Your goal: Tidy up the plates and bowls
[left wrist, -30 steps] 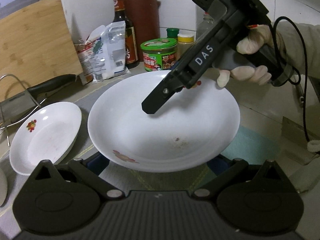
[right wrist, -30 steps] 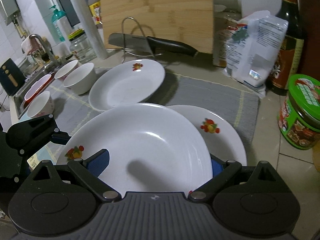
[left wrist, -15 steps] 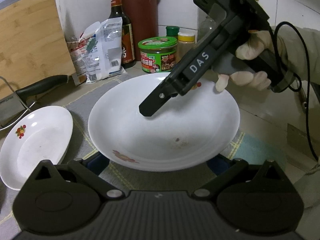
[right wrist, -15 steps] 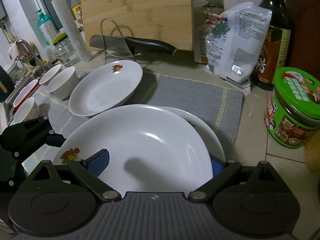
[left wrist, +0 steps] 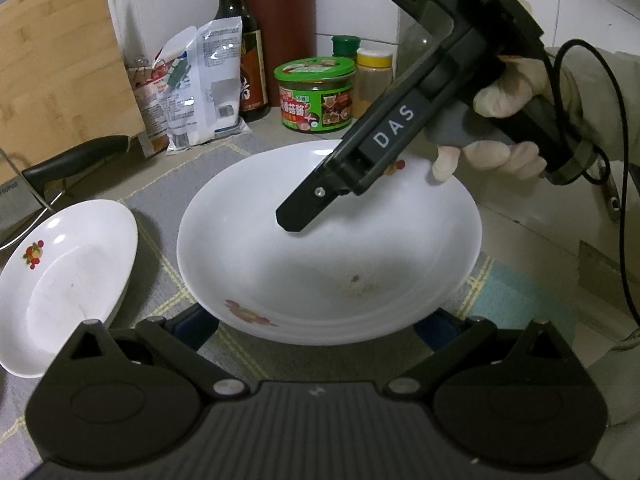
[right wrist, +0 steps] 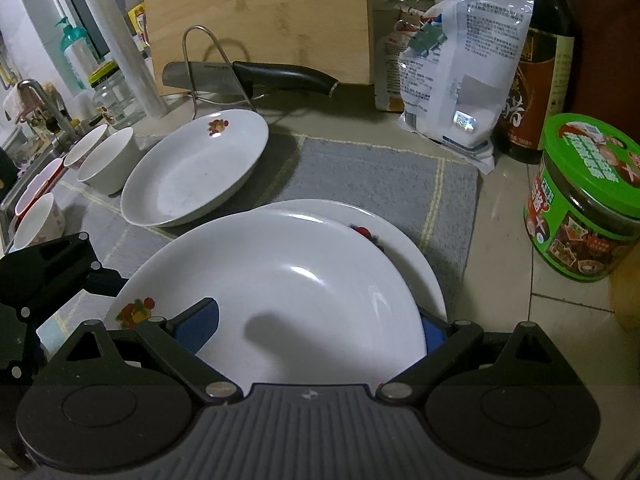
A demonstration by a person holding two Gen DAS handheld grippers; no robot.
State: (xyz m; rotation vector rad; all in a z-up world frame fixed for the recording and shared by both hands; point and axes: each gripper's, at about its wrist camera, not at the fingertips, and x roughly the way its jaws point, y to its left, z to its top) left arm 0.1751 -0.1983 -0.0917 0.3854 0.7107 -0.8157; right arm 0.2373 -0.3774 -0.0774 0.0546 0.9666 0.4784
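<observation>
White capital letters "DAS" stand on a grey strip along the black body of the right gripper (left wrist: 298, 222), above the white plate (left wrist: 328, 276). Behind that plate, the green-lidded jar (left wrist: 316, 94) carries Chinese characters on its label, too small to read with certainty. Left of the jar, the dark sauce bottle (left wrist: 244, 56) bears one large brush-style character on its lower label; in the right wrist view the same bottle (right wrist: 536, 80) shows a similar character. The white plastic bag (right wrist: 464, 68) left of the bottle has blocks of fine print and a QR code, none legible. The knife blade (right wrist: 192, 74) has a faint, unreadable mark.
</observation>
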